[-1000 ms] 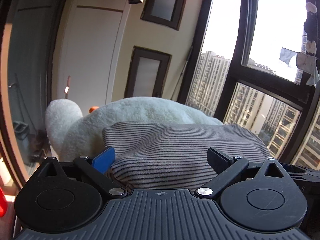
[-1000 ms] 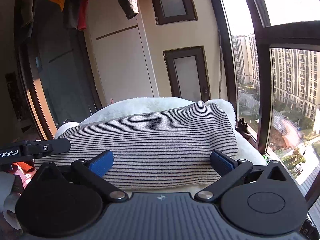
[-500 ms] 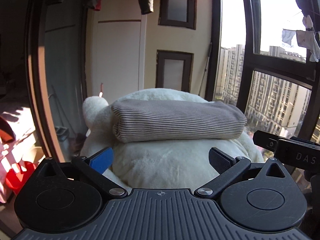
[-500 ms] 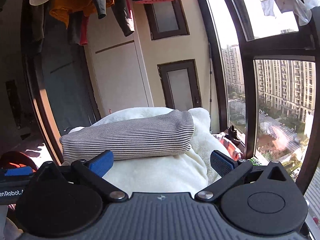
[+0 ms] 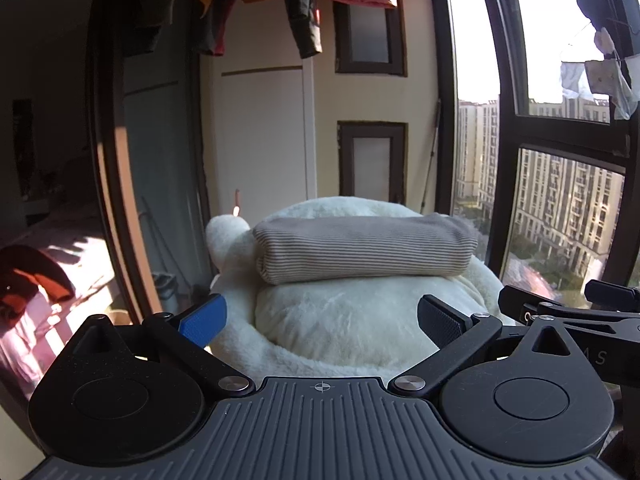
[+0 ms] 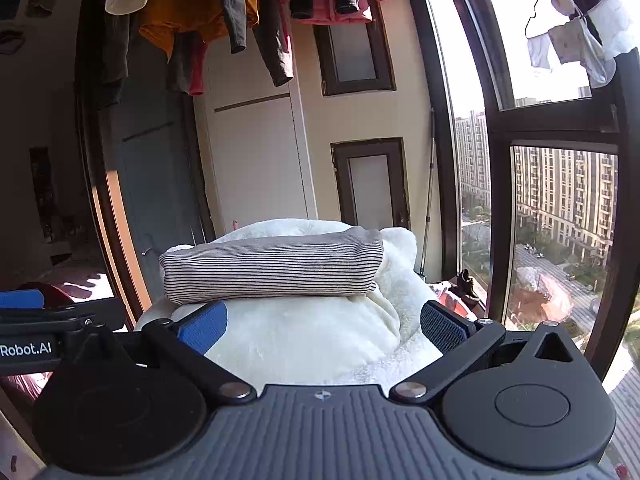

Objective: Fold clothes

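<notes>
- Both tongs had backed way off since a second earlier, when the striped top filled both views right at the tips; by now it sat well ahead of them and looked much smaller.
- Left tongs (image 5: 322,318) were spread wide and released, nothing between the fingers, just the white fleece showing in the gap.
- Right tongs (image 6: 323,326) were the same deal: wide apart, holding nothing.
- Striped top (image 5: 362,250) was folded into a neat long bundle, lying flat across the top of the fleece pile (image 5: 340,324), touching it along the whole underside. From the right wrist view the top (image 6: 272,268) looked the same, with its rounded fold edge facing the camera.
- Fleece pile (image 6: 304,344) was a big fluffy white mound; a lobe of it stuck out just left of the top in the left wrist view, and another bit poked up at the right end in the right wrist view.
- Each tool showed up at the edge of the other's camera, so they were side by side, close but not touching.
- Hanging laundry (image 6: 208,4) ran overhead, dark, orange and pink pieces.
- Window (image 6: 560,216) on the right showed apartment blocks outside, with a few small whites (image 6: 568,46) clipped up near the glass.
- A pole (image 6: 428,196) leaned in the corner by the window frame.
</notes>
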Tool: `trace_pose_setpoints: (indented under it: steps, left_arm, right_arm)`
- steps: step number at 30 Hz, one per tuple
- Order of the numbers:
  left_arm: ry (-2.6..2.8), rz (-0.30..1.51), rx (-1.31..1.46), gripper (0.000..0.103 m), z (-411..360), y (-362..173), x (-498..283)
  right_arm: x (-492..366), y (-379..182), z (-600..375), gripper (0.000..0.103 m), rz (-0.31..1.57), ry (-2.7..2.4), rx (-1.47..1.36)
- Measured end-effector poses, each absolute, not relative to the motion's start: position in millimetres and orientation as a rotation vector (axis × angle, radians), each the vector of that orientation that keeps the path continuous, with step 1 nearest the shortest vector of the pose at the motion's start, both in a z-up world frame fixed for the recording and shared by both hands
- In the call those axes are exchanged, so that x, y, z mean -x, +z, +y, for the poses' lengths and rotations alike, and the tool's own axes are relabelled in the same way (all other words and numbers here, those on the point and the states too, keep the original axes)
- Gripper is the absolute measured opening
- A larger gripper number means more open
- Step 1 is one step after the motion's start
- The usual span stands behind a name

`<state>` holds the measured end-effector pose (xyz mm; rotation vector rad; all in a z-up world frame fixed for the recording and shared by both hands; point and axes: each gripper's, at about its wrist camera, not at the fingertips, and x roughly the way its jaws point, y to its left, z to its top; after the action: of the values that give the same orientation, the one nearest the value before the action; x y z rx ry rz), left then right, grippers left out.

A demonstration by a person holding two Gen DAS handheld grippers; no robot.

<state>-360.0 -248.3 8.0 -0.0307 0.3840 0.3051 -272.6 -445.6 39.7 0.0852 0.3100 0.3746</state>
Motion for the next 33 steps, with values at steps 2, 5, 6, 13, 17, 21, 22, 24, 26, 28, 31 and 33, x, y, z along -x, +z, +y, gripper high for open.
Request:
trace_pose_setpoints:
  steps: [2, 5, 6, 13, 17, 21, 22, 24, 26, 28, 31, 33]
  left_arm:
    - [0.296, 0.405, 0.065, 0.103, -245.5, 4.9, 358.3]
    - [0.291, 0.420, 0.084, 0.103, -244.3, 1.1, 356.9]
    - [0.290, 0.423, 0.084, 0.103, -245.2, 0.1, 356.6]
    - [0.280, 0.438, 0.079, 0.103, -250.1, -4.8, 354.7]
    - [0.286, 0.443, 0.082, 0.103, -249.4, -5.2, 352.4]
    - [0.298, 0.450, 0.085, 0.103, -246.7, -5.2, 350.5]
    - [0.300, 0.452, 0.082, 0.103, -246.8, -5.5, 350.3]
    - [0.305, 0.455, 0.076, 0.103, -247.2, -6.1, 350.0]
    - [0.308, 0.460, 0.070, 0.103, -248.2, -7.2, 350.2]
    - [0.311, 0.465, 0.064, 0.103, -249.3, -8.2, 350.3]
    - [0.315, 0.472, 0.055, 0.103, -250.9, -9.8, 350.5]
    - [0.312, 0.476, 0.054, 0.103, -252.0, -11.0, 351.0]
  right_arm:
    - [274.2, 39.3, -447.0, 0.103, 0.313, 0.371, -0.076]
    - [276.8, 38.6, -449.0, 0.103, 0.319, 0.366, -0.062]
    - [277.6, 38.4, -449.7, 0.103, 0.320, 0.364, -0.057]
    - [278.7, 37.9, -457.2, 0.103, 0.323, 0.353, -0.046]
    - [278.0, 37.2, -459.5, 0.103, 0.328, 0.352, -0.044]
    - [278.6, 37.7, -459.7, 0.103, 0.328, 0.357, -0.033]
    - [279.0, 38.2, -459.6, 0.103, 0.325, 0.359, -0.029]
    - [280.0, 39.0, -459.1, 0.103, 0.319, 0.362, -0.019]
    - [281.0, 39.4, -457.7, 0.103, 0.312, 0.360, -0.006]
    - [280.8, 39.2, -457.2, 0.103, 0.314, 0.362, 0.000]
    - [279.2, 37.4, -457.9, 0.103, 0.331, 0.365, -0.010]
    - [278.7, 36.5, -458.9, 0.103, 0.339, 0.360, -0.015]
